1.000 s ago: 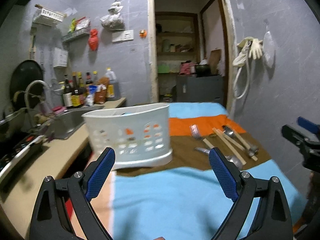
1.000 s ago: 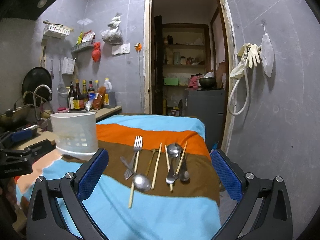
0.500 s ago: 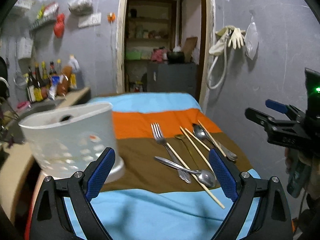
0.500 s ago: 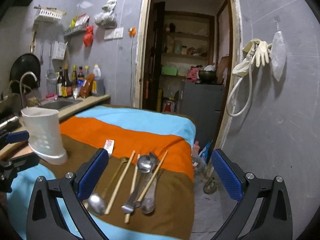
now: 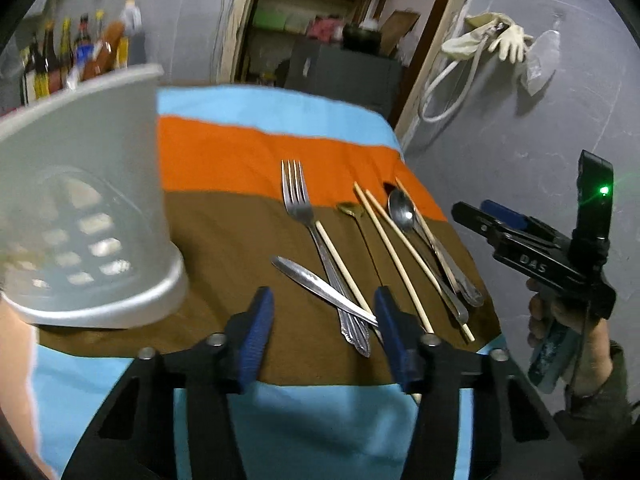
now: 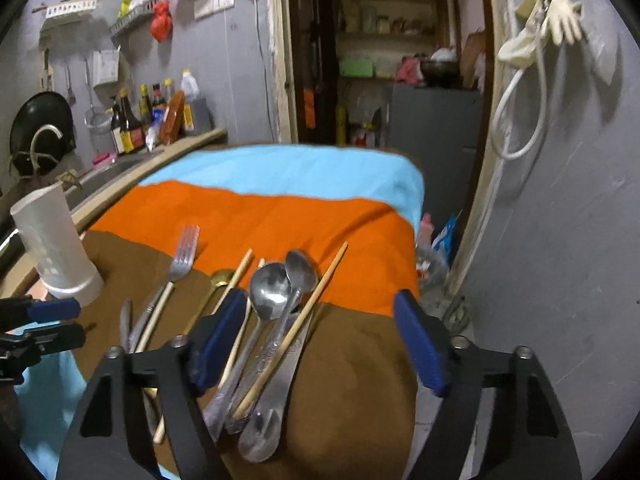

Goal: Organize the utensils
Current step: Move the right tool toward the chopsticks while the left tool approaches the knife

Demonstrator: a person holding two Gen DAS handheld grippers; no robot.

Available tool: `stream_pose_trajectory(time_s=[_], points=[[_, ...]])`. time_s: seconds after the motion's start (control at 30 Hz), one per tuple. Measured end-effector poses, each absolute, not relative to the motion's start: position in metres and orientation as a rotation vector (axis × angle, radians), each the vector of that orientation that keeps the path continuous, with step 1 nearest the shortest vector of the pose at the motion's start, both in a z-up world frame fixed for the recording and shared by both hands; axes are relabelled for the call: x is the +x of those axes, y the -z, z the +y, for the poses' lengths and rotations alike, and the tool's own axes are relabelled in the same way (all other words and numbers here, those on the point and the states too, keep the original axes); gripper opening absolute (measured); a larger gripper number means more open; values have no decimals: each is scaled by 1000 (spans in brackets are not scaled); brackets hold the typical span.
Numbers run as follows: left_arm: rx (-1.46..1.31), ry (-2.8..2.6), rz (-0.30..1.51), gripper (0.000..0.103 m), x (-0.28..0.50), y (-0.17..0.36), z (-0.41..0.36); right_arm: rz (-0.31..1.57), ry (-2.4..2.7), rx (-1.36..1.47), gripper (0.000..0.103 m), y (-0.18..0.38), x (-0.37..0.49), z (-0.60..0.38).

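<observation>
Utensils lie on the brown band of a striped cloth: a fork [image 5: 298,200], a table knife [image 5: 316,284], wooden chopsticks [image 5: 390,248], two steel spoons [image 6: 276,284] and a small gold spoon [image 5: 351,209]. A white perforated utensil holder [image 5: 84,216] stands at the left, also in the right wrist view [image 6: 56,248]. My left gripper [image 5: 324,332] is open, low over the knife and fork handles. My right gripper [image 6: 320,336] is open, low over the spoons and a chopstick [image 6: 296,328]; it also shows in the left wrist view [image 5: 500,220].
The table's right edge [image 6: 416,280] drops to the floor beside a grey wall and doorway. A counter with sink [image 6: 120,168] and bottles [image 6: 132,124] runs along the left. A hose and gloves [image 6: 552,12] hang on the right wall.
Both grippers have moved forward and down toward the utensils. The left gripper has swung right, away from the holder, and its jaws have narrowed. The right gripper's jaws have narrowed a little.
</observation>
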State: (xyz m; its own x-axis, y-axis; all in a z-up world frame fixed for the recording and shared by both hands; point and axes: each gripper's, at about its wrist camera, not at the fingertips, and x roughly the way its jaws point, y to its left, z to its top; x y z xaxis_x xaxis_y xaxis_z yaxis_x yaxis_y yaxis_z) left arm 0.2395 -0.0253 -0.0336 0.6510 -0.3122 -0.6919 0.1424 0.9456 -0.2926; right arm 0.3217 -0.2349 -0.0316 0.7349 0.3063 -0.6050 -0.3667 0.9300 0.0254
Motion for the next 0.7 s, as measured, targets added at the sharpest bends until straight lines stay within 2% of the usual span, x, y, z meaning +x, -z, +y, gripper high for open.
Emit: stream_pose_trajectory(time_s=[0.1,0.37,0.47,0.6,0.7], points=[[-248,273,882,32,253,39,-23,685,-373,-106,52,39,334,-234],[-359,281,958,24,276,47,-3,753,-396,-96,46,55,358,-234],[-372,284,959,22,282,47,0,778,-411,-89,40,60,365,-235],[-397,284,945,12,286,49,2,802,-421,-69,36,63,374,-236],[-396,286,932,10,289,48,-3,806,-414,-70,32,62,380,-235]])
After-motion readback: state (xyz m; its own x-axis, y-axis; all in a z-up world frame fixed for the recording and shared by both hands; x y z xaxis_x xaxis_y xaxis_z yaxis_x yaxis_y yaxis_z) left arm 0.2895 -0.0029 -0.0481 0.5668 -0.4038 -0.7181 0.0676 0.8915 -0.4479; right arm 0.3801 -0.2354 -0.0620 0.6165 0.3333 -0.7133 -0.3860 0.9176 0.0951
